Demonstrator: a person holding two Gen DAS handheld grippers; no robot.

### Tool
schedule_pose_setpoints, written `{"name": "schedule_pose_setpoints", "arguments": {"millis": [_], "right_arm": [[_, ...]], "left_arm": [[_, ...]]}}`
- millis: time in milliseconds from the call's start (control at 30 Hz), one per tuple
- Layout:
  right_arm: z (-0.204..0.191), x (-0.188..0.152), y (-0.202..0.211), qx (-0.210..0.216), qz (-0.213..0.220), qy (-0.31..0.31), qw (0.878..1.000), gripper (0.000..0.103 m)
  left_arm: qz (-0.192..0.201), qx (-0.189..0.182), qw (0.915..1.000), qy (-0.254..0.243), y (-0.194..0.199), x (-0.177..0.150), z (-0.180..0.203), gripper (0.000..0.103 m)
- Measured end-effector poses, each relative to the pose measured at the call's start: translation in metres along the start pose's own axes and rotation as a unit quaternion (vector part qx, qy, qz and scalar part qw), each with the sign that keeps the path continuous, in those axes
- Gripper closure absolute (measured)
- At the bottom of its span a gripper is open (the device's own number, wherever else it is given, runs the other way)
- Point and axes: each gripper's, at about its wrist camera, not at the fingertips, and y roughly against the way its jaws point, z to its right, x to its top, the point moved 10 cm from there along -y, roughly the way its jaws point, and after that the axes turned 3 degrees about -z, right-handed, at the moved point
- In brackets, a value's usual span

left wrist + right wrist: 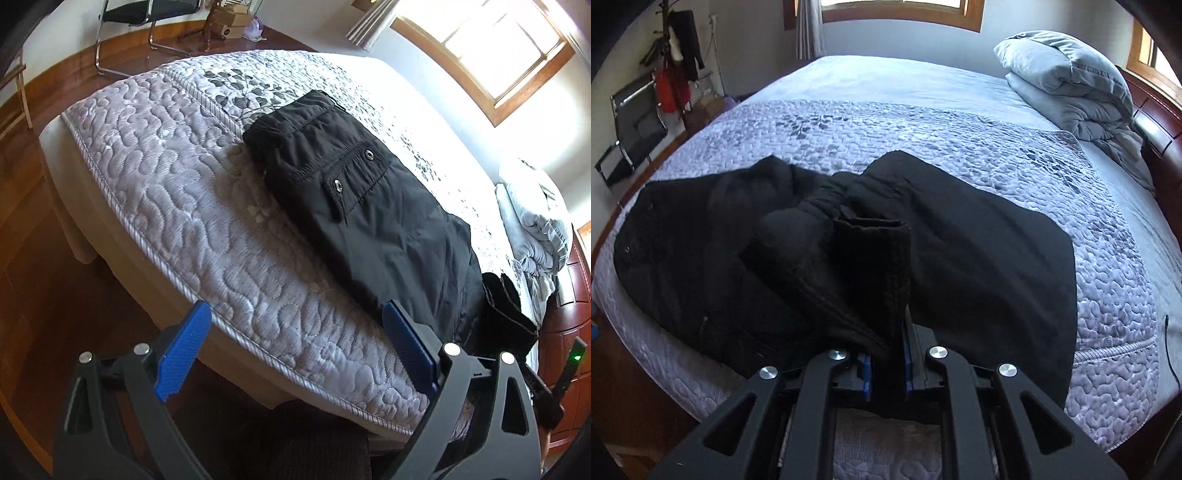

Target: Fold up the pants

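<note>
Black pants (354,206) lie on the quilted bed, waistband end to the far left, a snap pocket showing. In the right wrist view the pants (979,251) spread across the bed's near edge. My right gripper (886,354) is shut on the pants' cuff end (875,251), which stands up bunched between the blue pads. My left gripper (291,347) is open and empty, held above the mattress edge just left of the pants' near end. The right gripper (554,384) shows at the far right of the left wrist view.
The grey quilted mattress (155,192) has its edge near me, wood floor (44,288) below. Folded grey bedding (1071,81) sits by the wooden headboard (1156,122). A metal chair (631,136) and a clothes stand (679,55) stand at the left.
</note>
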Motion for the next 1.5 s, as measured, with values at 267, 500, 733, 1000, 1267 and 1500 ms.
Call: {"name": "schedule_pose_setpoints", "arguments": {"millis": [267,500,733,1000,1267,1500], "right_arm": [[-0.013,-0.011,-0.010,-0.026,-0.016,0.045,0.999,0.091],[-0.019,-0.027,-0.020,-0.008,-0.026,0.075,0.997,0.070],[-0.037,-0.038,0.011,0.104,-0.002,0.065,0.992,0.037],[-0.033,-0.026,0.012,0.041,0.016,0.092,0.995,0.039],[-0.034,-0.027,-0.003,0.065,-0.011,0.068,0.995,0.089],[-0.051,-0.018,0.033,0.104,0.024,0.092,0.990,0.091]], "left_arm": [[-0.010,-0.005,0.9998,0.016,-0.007,-0.004,-0.009,0.009],[-0.016,-0.006,0.9998,0.012,-0.014,-0.006,-0.006,0.009],[-0.025,-0.005,0.9996,0.011,-0.019,-0.010,-0.005,0.009],[-0.034,-0.010,0.9992,0.015,-0.025,-0.014,-0.002,0.009],[-0.036,-0.006,0.9993,0.011,-0.026,-0.014,-0.004,0.009],[-0.040,-0.007,0.9989,0.025,-0.030,-0.017,-0.011,0.009]]}}
